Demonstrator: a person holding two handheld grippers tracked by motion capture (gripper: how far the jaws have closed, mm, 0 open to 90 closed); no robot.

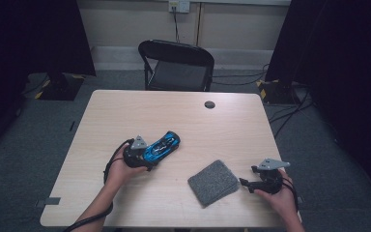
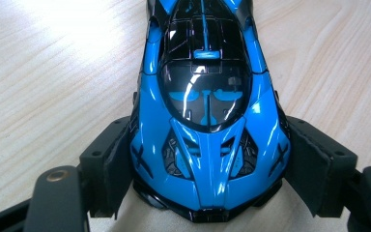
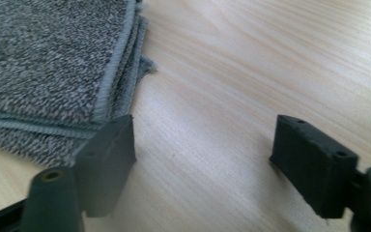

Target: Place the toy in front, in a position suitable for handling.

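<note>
A glossy blue and black toy car (image 1: 162,146) lies left of the middle of the wooden table (image 1: 174,111), pointing away to the right. My left gripper (image 1: 149,155) holds its near end. In the left gripper view the car (image 2: 207,145) sits between the two pads (image 2: 116,164), which lie against its sides. A folded grey cloth (image 1: 213,182) lies near the front edge at the right. Just right of it, my right gripper (image 1: 247,176) hovers low and stands open. In the right gripper view the cloth (image 3: 48,63) reaches the left jaw, and bare wood lies inside the right gripper (image 3: 203,154).
A black folding chair (image 1: 178,65) stands behind the far edge of the table. A small black round cap (image 1: 209,104) sits in the tabletop near that edge. Dark curtains hang at both sides, and cables (image 1: 285,113) run over the floor at the right.
</note>
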